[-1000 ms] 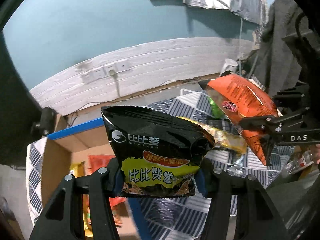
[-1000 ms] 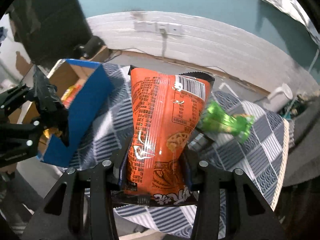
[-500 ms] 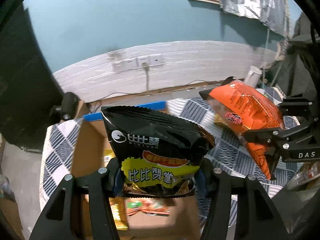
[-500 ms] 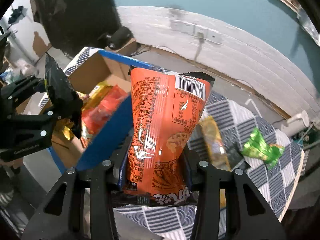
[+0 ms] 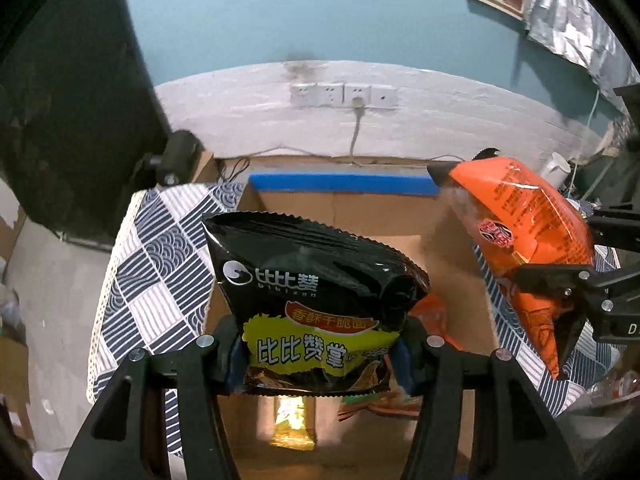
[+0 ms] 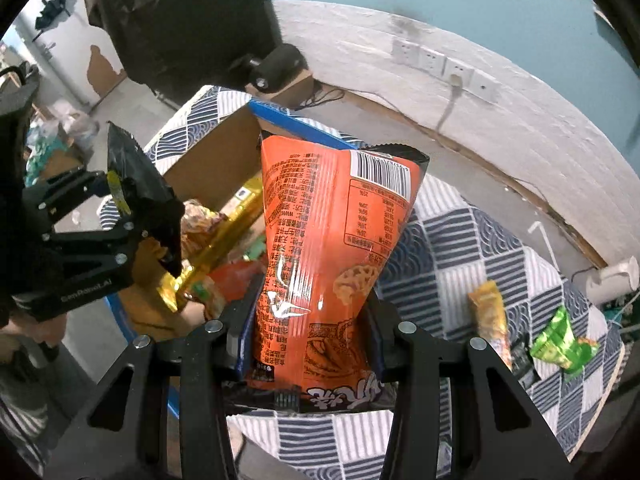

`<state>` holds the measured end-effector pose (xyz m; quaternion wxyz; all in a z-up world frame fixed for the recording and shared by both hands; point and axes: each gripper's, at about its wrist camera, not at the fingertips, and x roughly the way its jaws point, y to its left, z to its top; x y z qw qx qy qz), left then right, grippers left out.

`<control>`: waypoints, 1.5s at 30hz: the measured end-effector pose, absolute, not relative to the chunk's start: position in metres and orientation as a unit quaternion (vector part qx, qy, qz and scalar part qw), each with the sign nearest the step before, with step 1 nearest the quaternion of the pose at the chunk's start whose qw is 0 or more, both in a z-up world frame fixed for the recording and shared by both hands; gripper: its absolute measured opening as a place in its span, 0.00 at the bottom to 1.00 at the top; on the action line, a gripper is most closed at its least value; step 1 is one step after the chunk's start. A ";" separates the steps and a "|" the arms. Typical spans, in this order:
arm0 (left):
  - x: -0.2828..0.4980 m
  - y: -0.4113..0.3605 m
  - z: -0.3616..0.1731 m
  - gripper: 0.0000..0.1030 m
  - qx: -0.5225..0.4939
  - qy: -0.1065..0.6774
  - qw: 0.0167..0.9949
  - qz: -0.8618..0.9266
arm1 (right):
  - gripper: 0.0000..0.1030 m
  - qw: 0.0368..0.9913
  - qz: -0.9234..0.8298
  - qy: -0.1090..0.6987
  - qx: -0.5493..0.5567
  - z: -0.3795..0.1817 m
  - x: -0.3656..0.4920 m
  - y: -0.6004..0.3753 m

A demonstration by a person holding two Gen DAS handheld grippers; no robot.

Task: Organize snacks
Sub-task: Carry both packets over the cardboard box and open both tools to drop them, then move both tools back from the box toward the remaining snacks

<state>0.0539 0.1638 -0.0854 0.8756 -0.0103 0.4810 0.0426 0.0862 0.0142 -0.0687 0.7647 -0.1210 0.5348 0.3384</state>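
My left gripper (image 5: 318,354) is shut on a black snack bag (image 5: 312,288) with a yellow label and holds it above the open cardboard box (image 5: 360,212). My right gripper (image 6: 306,340) is shut on an orange snack bag (image 6: 332,248) and holds it over the box's right edge. The orange bag also shows in the left wrist view (image 5: 528,240), at the right of the box. The black bag and left gripper show in the right wrist view (image 6: 136,184) at the left. Several snack packets (image 6: 224,240) lie inside the box.
The box has a blue rim (image 5: 344,184) and sits on a blue-and-white patterned cloth (image 5: 156,280). A yellow packet (image 6: 490,320) and a green packet (image 6: 560,344) lie on the cloth at the right. A white wall with sockets (image 5: 344,96) stands behind.
Both grippers have moved left with their bags, from over the cloth to over the cardboard box. The box now fills the middle of the left wrist view.
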 end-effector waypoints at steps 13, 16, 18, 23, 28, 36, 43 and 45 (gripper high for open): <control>0.059 0.189 -0.105 0.57 -0.032 0.505 0.860 0.058 | 0.43 0.746 0.354 0.553 -0.114 -0.083 0.097 0.064; 0.059 0.192 -0.108 0.60 -0.035 0.511 0.857 0.067 | 0.53 0.750 0.355 0.546 -0.113 -0.080 0.098 0.069; 0.059 0.195 -0.109 0.71 -0.032 0.514 0.854 0.074 | 0.61 0.757 0.354 0.539 -0.110 -0.075 0.098 0.068; 0.057 0.197 -0.103 0.79 -0.033 0.506 0.858 0.087 | 0.61 0.762 0.349 0.534 -0.112 -0.070 0.099 0.062; 0.055 0.191 -0.094 0.79 -0.032 0.496 0.864 0.082 | 0.61 0.764 0.342 0.536 -0.109 -0.069 0.099 0.048; 0.056 0.165 -0.087 0.79 -0.022 0.495 0.867 0.053 | 0.62 0.770 0.330 0.533 -0.118 -0.067 0.095 0.020; 0.059 0.133 -0.079 0.79 -0.013 0.495 0.868 0.025 | 0.64 0.777 0.312 0.534 -0.120 -0.068 0.094 -0.020; 0.060 0.121 -0.077 0.79 -0.004 0.494 0.869 0.018 | 0.64 0.780 0.303 0.536 -0.117 -0.069 0.094 -0.035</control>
